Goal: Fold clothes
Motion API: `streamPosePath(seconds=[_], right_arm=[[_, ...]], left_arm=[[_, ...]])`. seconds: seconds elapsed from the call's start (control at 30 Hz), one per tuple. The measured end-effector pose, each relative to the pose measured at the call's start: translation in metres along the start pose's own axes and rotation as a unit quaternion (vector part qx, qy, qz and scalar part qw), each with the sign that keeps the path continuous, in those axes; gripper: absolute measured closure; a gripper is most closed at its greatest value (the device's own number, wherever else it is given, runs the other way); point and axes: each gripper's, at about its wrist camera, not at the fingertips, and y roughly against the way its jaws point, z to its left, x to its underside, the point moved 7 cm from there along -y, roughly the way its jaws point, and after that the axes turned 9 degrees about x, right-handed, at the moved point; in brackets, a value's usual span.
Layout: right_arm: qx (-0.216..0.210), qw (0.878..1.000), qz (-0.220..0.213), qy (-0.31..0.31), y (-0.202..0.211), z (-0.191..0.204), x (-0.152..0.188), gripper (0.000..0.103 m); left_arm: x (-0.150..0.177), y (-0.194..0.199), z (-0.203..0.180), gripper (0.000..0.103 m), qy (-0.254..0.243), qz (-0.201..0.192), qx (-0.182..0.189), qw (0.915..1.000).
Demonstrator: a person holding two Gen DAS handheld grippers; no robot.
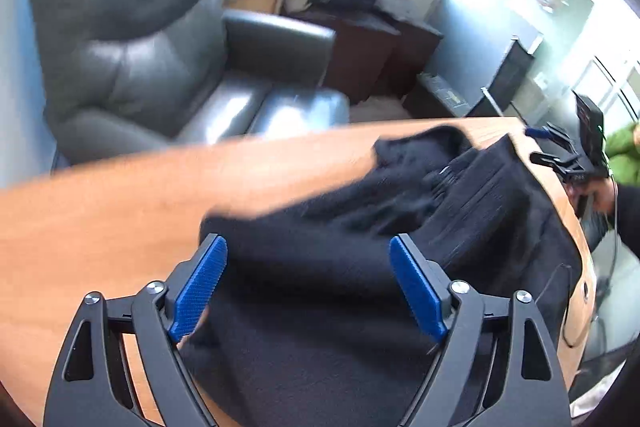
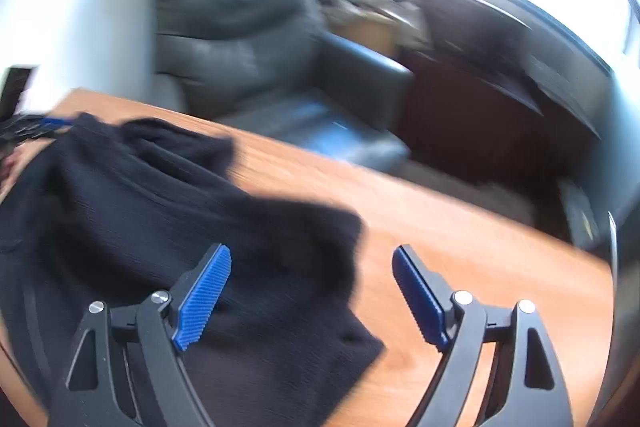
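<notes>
garment: black knit garment lies rumpled on the wooden bench, part bunched, not flat
left gripper: jaws spread, empty, above the cloth, likely lining up a grab
right gripper: jaws spread, empty, straddling the garment's edge

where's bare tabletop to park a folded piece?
Bare wood on the wooden table between the black knit garment and the edge facing the grey leather recliner. Right wrist view: wood beyond the garment's edge. The garment crowds the middle.
</notes>
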Motion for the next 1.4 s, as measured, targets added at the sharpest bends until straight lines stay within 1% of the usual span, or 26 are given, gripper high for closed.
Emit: streamPosePath(seconds=[0.03,0.1,0.13,0.2,0.23,0.27,0.3,0.33,0.37,0.43,0.53,0.7,0.77,0.83,0.9,0.93,0.97,1.0,1.07,1.1,1.13,1.17,1.2,1.23,1.27,1.4], right_arm=[[-0.004,1.0,-0.005,0.02,0.0,0.003,-0.008,0.016],[-0.013,0.999,0.014,0.03,-0.014,0.003,-0.017,0.016],[-0.026,0.999,0.033,0.019,-0.026,-0.001,-0.016,0.016],[-0.061,0.996,0.066,0.001,-0.046,-0.006,-0.014,0.017],[-0.075,0.994,0.076,0.001,-0.052,-0.005,-0.011,0.022],[-0.088,0.993,0.084,0.005,-0.057,-0.002,-0.009,0.037],[-0.095,0.991,0.099,0.011,-0.062,0.002,-0.006,0.051],[-0.092,0.989,0.113,0.015,-0.065,0.003,-0.001,0.084],[-0.084,0.99,0.112,0.013,-0.063,-0.001,0.002,0.088],[-0.068,0.992,0.11,0.009,-0.058,-0.008,0.007,0.093],[-0.043,0.993,0.107,0.004,-0.051,-0.019,0.016,0.094],[-0.002,0.995,0.103,-0.006,-0.038,-0.037,0.031,0.09],[0.011,0.995,0.102,0.017,-0.034,-0.031,0.032,0.08],[-0.001,0.997,0.075,0.038,-0.017,-0.012,0.016,0.073],[-0.048,0.997,0.029,0.055,0.008,0.018,-0.016,0.057],[-0.074,0.995,0.007,0.065,0.02,0.035,-0.033,0.038],[-0.113,0.99,-0.009,0.082,0.029,0.06,-0.051,0.026],[-0.154,0.983,-0.023,0.098,0.036,0.085,-0.067,0.024],[-0.258,0.958,-0.014,0.122,0.035,0.145,-0.092,0.024],[-0.314,0.94,0.001,0.133,0.028,0.18,-0.101,0.024],[-0.353,0.926,0.019,0.136,0.019,0.206,-0.105,0.026],[-0.378,0.915,0.038,0.134,0.009,0.224,-0.108,0.034],[-0.412,0.9,0.067,0.125,-0.005,0.245,-0.11,0.039],[-0.436,0.888,0.095,0.115,-0.022,0.261,-0.112,0.05],[-0.444,0.882,0.118,0.108,-0.038,0.277,-0.113,0.055],[-0.434,0.881,0.156,0.106,-0.075,0.306,-0.114,0.055]], left_arm=[[-0.007,-0.003,-0.006,0.015,-0.008,-0.001,0.016,0.9998],[-0.022,-0.01,-0.023,0.014,-0.035,-0.002,0.049,0.9981],[-0.026,-0.017,-0.03,0.014,-0.055,0.005,0.055,0.997],[-0.026,-0.038,-0.031,0.013,-0.066,0.035,0.056,0.9957],[-0.021,-0.051,-0.03,0.013,-0.061,0.063,0.058,0.9945],[-0.016,-0.064,-0.028,0.014,-0.056,0.091,0.06,0.9925],[-0.011,-0.071,-0.022,0.014,-0.055,0.102,0.048,0.9921],[-0.006,-0.077,-0.015,0.014,-0.054,0.114,0.036,0.9914],[-0.001,-0.083,-0.009,0.014,-0.053,0.125,0.024,0.9905],[-0.001,-0.075,0.001,0.014,-0.032,0.099,0.018,0.9944],[-0.006,-0.055,0.009,0.014,-0.018,0.047,0.008,0.9987],[-0.014,-0.035,0.017,0.014,0.009,-0.015,-0.024,0.9996],[-0.018,-0.019,0.009,0.014,0.012,-0.041,-0.012,0.999],[-0.017,-0.003,0.002,0.012,0.006,-0.053,0.001,0.9986],[-0.009,0.003,-0.005,0.009,-0.001,-0.046,0.012,0.9989],[-0.002,0.002,-0.009,0.009,-0.003,-0.036,0.016,0.9992],[0.005,0.002,-0.013,0.009,-0.006,-0.027,0.02,0.9994],[0.012,-0.001,-0.012,0.009,-0.006,-0.016,0.015,0.9997],[0.02,-0.003,-0.009,0.009,0.007,-0.019,0.009,0.9998],[0.023,0.0,-0.007,0.009,0.013,-0.022,0.005,0.9996],[0.026,0.002,-0.004,0.009,0.019,-0.026,0.002,0.9995],[0.028,0.004,-0.001,0.009,0.024,-0.029,-0.002,0.9993],[0.031,0.007,0.002,0.009,0.03,-0.033,-0.005,0.999],[0.034,0.009,0.005,0.009,0.035,-0.036,-0.009,0.9987],[0.036,0.01,0.008,0.009,0.043,-0.04,-0.009,0.9982],[0.038,0.02,0.006,0.009,0.047,-0.064,0.0,0.9969]])
